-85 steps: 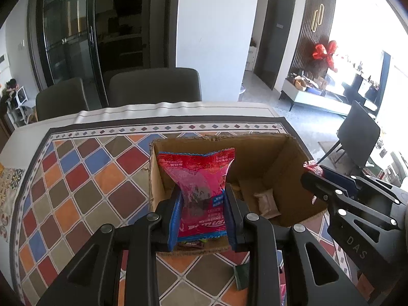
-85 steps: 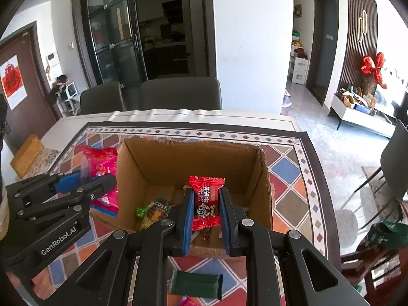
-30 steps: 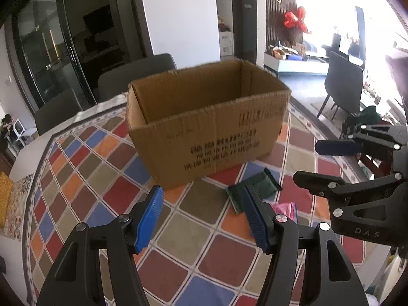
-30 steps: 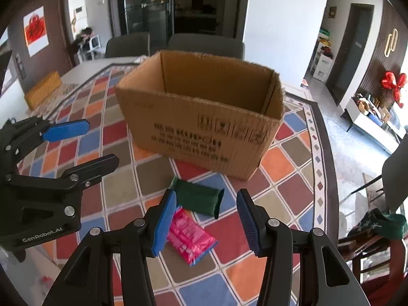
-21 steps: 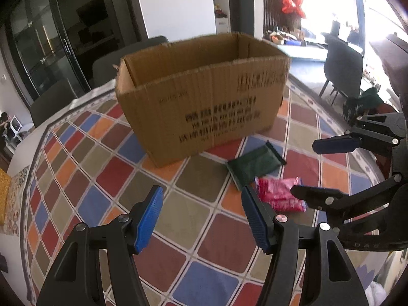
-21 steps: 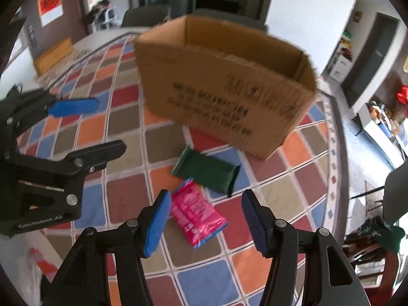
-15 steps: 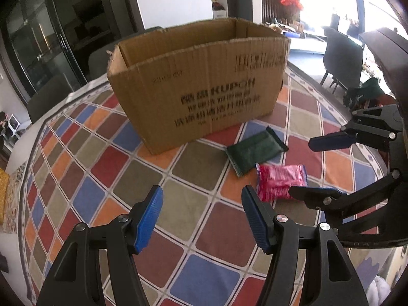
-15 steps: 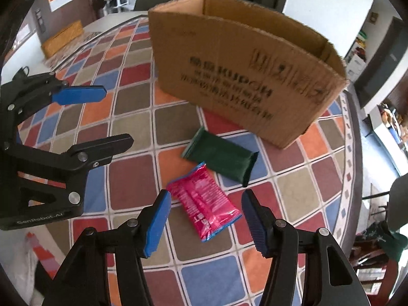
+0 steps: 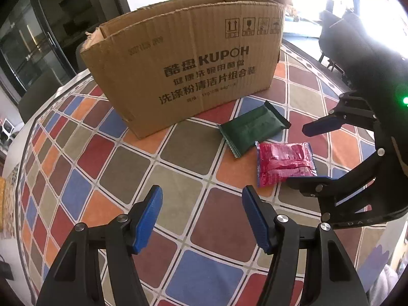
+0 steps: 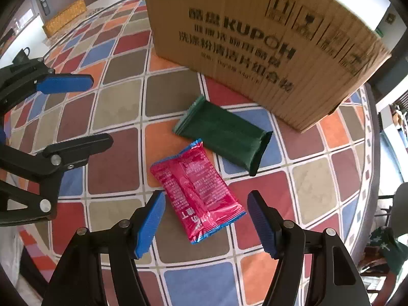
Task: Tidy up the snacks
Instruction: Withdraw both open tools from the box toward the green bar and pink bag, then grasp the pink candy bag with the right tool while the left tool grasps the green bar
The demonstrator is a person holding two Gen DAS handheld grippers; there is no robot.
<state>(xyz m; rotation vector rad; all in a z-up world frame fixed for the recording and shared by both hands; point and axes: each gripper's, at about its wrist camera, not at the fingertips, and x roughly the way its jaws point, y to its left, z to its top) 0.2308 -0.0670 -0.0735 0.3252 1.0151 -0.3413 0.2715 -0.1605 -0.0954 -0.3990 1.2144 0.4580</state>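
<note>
A brown cardboard box (image 9: 186,71) printed KUPOH stands on the chequered tablecloth (image 9: 122,168); it also shows in the right wrist view (image 10: 260,33). In front of it lie a dark green snack pack (image 9: 252,131) (image 10: 224,134) and a pink snack pack (image 9: 284,163) (image 10: 196,191). My right gripper (image 10: 205,201) is open and empty, low over the table, its jaws on either side of the pink pack's near end. My left gripper (image 9: 202,199) is open and empty over bare cloth, left of both packs.
The table's edge curves close on the right (image 10: 374,153), with a dark chair (image 10: 400,204) and green cloth (image 10: 387,244) beyond. A yellow woven mat (image 10: 65,16) lies at the far left. Glass doors (image 9: 28,51) stand behind the box.
Both grippers let go of their snacks over the box, drew back and came down toward the table. The right gripper has closed in on the pink pack.
</note>
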